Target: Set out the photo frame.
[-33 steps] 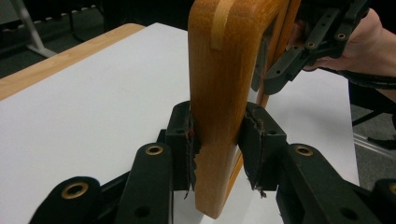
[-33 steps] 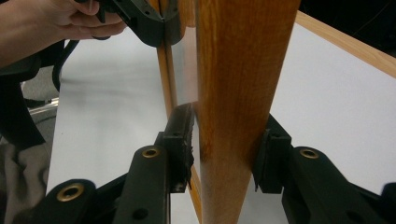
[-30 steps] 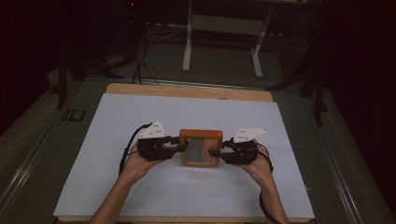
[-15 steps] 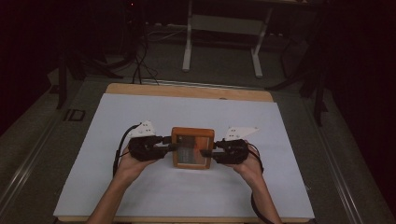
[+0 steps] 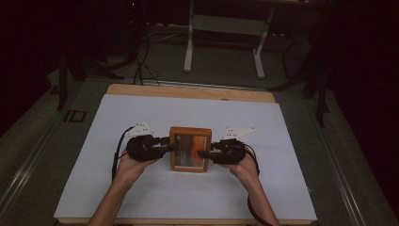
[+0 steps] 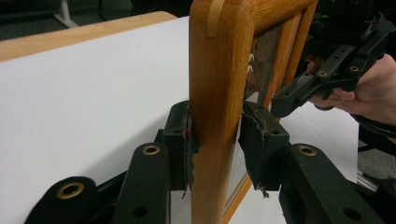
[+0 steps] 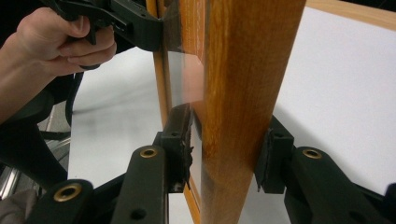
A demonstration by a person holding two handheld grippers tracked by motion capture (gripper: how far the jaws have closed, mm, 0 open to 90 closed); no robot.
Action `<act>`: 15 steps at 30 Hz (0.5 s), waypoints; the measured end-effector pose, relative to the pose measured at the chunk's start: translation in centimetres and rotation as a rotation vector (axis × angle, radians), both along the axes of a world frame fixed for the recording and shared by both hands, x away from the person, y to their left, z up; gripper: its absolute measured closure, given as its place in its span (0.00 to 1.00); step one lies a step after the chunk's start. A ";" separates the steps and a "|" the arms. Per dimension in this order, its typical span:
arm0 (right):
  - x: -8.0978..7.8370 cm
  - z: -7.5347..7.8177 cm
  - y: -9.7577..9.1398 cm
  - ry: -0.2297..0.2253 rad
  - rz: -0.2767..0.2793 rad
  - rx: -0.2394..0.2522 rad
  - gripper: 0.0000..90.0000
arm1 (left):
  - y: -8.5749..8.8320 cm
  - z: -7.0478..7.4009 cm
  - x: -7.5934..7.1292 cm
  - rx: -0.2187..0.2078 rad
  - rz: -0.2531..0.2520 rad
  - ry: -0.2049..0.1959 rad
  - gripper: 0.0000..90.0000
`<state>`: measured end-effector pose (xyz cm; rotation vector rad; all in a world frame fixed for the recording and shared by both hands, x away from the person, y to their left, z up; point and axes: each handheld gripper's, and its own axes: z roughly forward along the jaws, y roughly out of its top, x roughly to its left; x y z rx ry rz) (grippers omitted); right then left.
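A wooden picture frame (image 5: 190,149) with a glass front is held between my two grippers over the white sheet (image 5: 141,117). My left gripper (image 5: 170,145) is shut on the frame's left rail. In the left gripper view its pads (image 6: 184,140) press both faces of the rail (image 6: 217,93). On the opposite rail my right gripper (image 5: 207,153) is shut. Its jaws have just been opening a little, but in the right gripper view the rail (image 7: 243,84) stays between them with both pads (image 7: 184,140) against the wood.
The white sheet covers a wooden table (image 5: 188,92), with bare sheet all round the frame. Behind the table stand a metal stand's legs (image 5: 223,42) and loose cables (image 5: 141,56) on a dark floor.
Both hands and the frame have shifted slightly to the left. The frame looks taller now, its face turned more toward the high camera.
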<state>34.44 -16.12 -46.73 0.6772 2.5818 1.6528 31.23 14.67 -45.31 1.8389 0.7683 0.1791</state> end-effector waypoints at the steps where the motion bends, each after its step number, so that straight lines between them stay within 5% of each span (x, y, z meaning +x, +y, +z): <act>1: 0.0 -0.1 0.0 0.007 -0.002 -0.002 0.69 | 0.1 -0.1 0.0 -0.001 0.001 0.007 0.72; 15: 0.8 -1.8 0.5 0.080 -0.008 0.015 0.68 | 0.4 -1.3 0.5 -0.007 0.033 0.066 0.73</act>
